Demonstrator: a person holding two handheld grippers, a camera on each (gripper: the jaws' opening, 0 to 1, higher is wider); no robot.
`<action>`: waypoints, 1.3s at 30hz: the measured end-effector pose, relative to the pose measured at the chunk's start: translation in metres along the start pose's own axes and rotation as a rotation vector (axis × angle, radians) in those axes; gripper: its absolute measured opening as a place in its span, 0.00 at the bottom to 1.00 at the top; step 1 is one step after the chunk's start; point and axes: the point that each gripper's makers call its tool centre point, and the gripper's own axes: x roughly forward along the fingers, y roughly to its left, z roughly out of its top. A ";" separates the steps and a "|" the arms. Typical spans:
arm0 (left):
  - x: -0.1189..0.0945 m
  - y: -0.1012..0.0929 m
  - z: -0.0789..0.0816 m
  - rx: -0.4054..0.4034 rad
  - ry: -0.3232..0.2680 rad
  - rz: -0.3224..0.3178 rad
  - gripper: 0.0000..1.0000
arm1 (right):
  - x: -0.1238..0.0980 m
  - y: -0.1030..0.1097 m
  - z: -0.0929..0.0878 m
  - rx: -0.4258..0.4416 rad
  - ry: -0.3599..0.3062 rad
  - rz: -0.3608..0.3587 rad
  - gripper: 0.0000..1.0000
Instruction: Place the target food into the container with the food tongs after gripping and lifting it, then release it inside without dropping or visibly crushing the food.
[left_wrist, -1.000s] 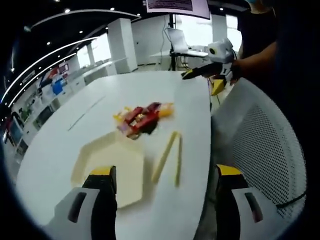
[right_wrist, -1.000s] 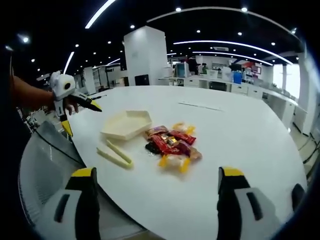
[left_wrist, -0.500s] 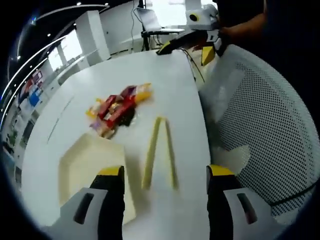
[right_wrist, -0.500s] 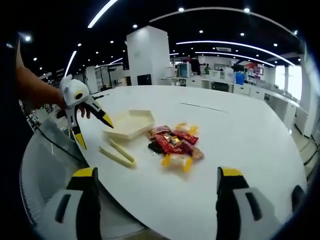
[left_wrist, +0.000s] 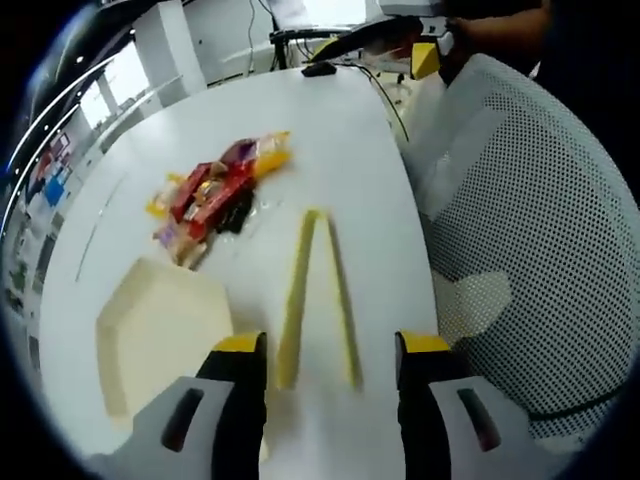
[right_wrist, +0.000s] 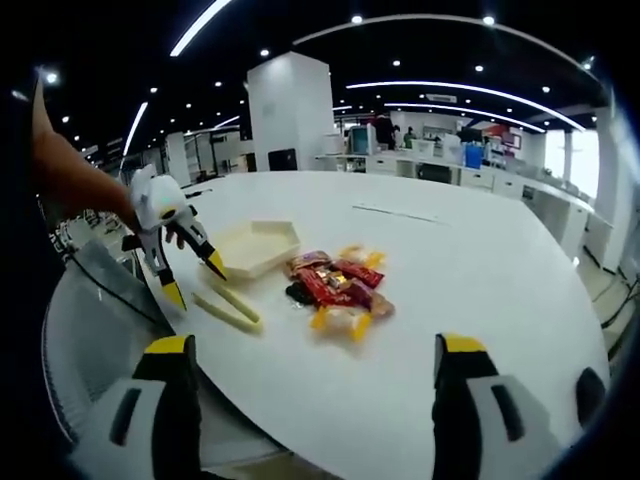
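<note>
The left gripper is held low over the white table, jaws apart, with the closed end of the pale food tongs lying between them, untouched. The right gripper is held back with its jaws wide apart and empty. A heap of wrapped snacks, taken to be the target food, lies just beyond the tongs, beside the cream hexagonal container. The wrappers are judged light, slick and crushable; the thin tongs are best clamped mid-arm. Individual snacks cannot be told apart. A mesh chair is cut off at the edge.
</note>
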 end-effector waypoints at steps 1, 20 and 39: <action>0.001 -0.001 -0.001 0.002 0.007 -0.004 0.46 | 0.000 0.001 0.000 0.002 -0.004 -0.001 0.98; 0.011 0.008 -0.003 -0.060 0.010 0.023 0.30 | 0.001 -0.003 0.007 0.021 -0.023 -0.003 0.95; 0.013 0.012 0.001 -0.013 0.006 0.072 0.03 | 0.009 0.001 0.007 0.010 -0.012 0.017 0.94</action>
